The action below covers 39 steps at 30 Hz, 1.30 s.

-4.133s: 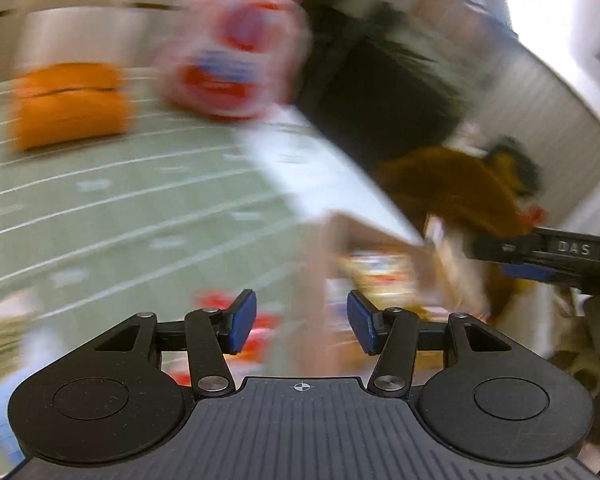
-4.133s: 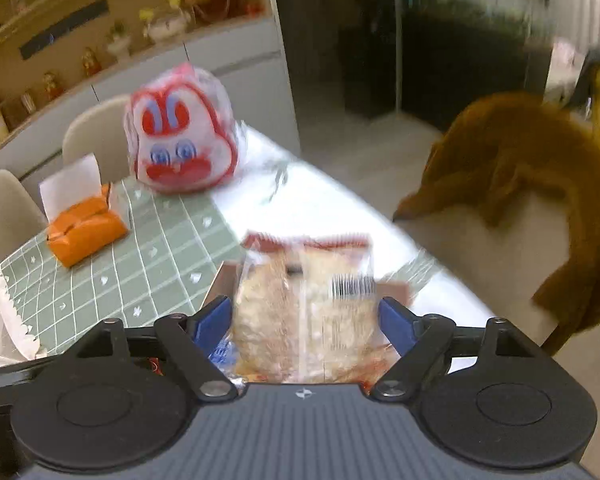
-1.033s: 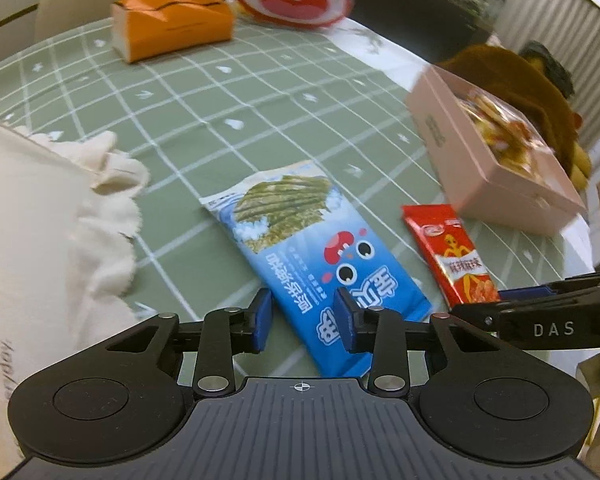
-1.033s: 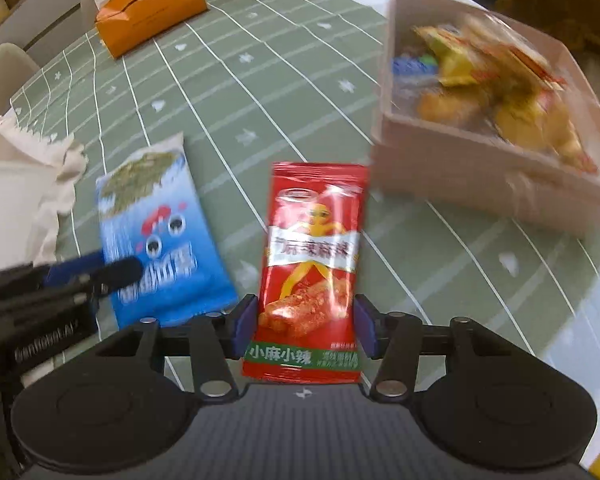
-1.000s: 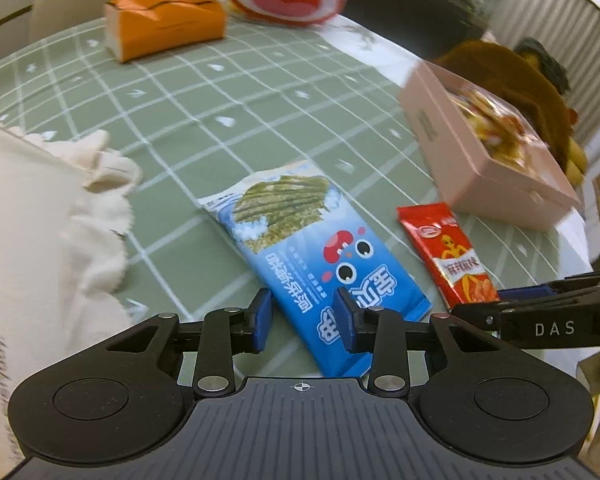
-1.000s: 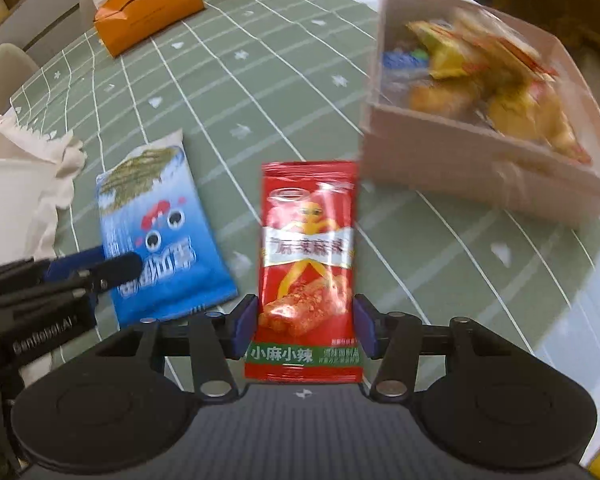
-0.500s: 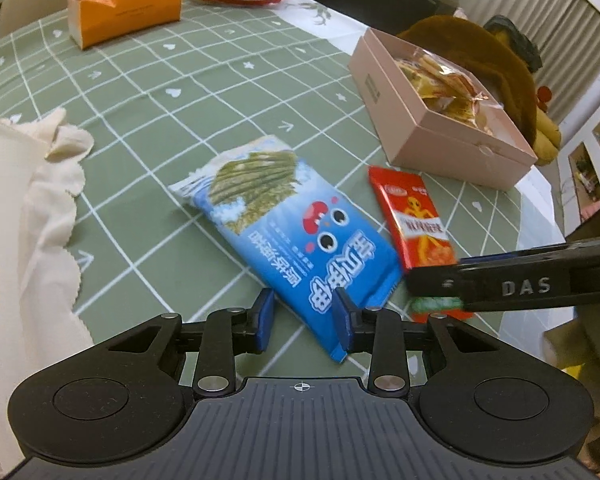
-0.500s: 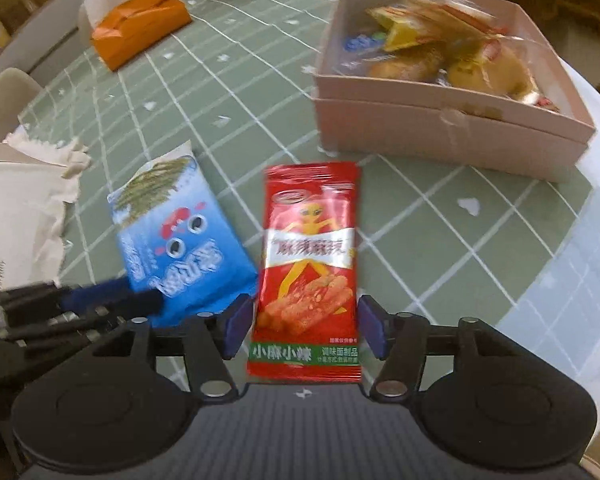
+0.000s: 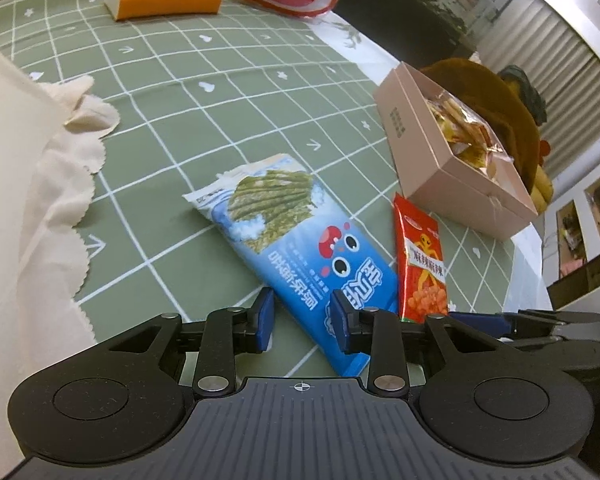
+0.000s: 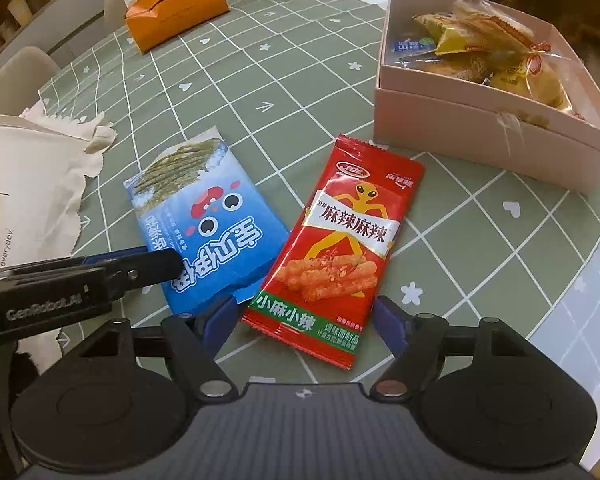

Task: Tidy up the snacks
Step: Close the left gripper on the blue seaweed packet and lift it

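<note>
Snacks are what I'm sorting, and the biggest piece in play is the pink box (image 10: 488, 128) at the far right of the green checked tablecloth (image 10: 228, 80), open-topped and already holding several wrapped items. That, I judge, is where the two loose packets should go.

The blue seaweed packet (image 9: 300, 248) lies flat on the cloth, near end toward me, its corner just touching or slightly overlapping the red spicy-stick packet (image 10: 340, 244) beside it. The red one lies between the blue packet and the box, close to the box wall but not against it.

My left gripper (image 9: 302, 322) sits low over the near end of the blue packet; its jaws have just been closing, with that end between them. The pads stand apart and I see no pinch on the film yet, so I call it open around the packet. My right gripper (image 10: 306, 322) has just been opening; its jaws stand wide on either side of the red packet's bottom edge, touching nothing.

To do this well, I'd get one pad under the sealed edge before squeezing, since flat film tends to slide. I'd also lift the packets one at a time, because the two tools are crowded together here and the packets meet at the corner.
</note>
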Tool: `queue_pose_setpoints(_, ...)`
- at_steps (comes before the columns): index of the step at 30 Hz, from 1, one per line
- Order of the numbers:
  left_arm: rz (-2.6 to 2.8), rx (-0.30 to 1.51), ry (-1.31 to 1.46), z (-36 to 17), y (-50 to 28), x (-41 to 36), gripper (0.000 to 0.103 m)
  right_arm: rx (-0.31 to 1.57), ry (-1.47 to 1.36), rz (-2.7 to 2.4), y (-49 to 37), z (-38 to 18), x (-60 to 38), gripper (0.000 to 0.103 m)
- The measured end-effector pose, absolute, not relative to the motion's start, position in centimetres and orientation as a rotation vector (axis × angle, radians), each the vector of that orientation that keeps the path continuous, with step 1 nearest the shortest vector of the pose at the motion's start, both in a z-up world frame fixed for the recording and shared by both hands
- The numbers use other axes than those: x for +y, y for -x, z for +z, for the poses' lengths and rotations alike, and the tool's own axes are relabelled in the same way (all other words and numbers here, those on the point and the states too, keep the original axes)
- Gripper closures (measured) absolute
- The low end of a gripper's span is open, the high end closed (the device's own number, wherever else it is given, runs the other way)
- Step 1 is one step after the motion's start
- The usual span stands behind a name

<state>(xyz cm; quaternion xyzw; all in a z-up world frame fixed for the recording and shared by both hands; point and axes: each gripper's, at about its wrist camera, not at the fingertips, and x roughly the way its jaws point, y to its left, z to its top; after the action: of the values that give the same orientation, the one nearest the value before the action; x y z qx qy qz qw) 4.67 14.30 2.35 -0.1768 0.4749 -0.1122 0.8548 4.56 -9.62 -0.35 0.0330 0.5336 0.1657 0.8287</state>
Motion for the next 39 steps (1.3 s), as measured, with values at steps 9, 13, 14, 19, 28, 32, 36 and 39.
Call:
queue_pose_setpoints(9,-0.211,0.999,0.389,2.3,-5.4,14.2,0.068,1.030,-0.026,0.341,-4.4,2.0,-10.1,0.028)
queue_pose_setpoints(13,-0.201,1.000,0.380,2.5,-5.3,14.2,0.068,1.038,-0.047,0.327,-5.8,1.9,-10.3,0.028)
queue_pose_setpoints(14,-0.200,1.000,0.381,2.6,-5.3,14.3,0.068,1.037,-0.054,0.328,-6.2,1.9,-10.1,0.028)
queue_pose_setpoints(19,-0.161,0.973,0.467,2.5,-5.5,15.7,0.068,1.023,-0.007,0.335,-8.1,0.9,-8.7,0.028)
queue_pose_setpoints(28,-0.197,0.929,0.584,1.2,-7.7,15.8,0.066,1.021,0.020,0.358,-8.3,-0.1,-8.5,0.029)
queue_pose_setpoints(32,-0.268,0.912,0.608,0.6,-9.1,14.4,0.064,1.018,0.020,0.368,-8.2,-0.1,-8.7,0.029)
queue_pose_setpoints(36,-0.285,0.918,0.586,1.2,-9.3,13.6,0.064,1.025,-0.005,0.373,-8.2,0.0,-9.5,0.029)
queue_pose_setpoints(39,-0.290,0.911,0.547,2.0,-9.1,13.1,0.067,1.027,-0.022,0.377,-8.0,0.0,-10.0,0.029)
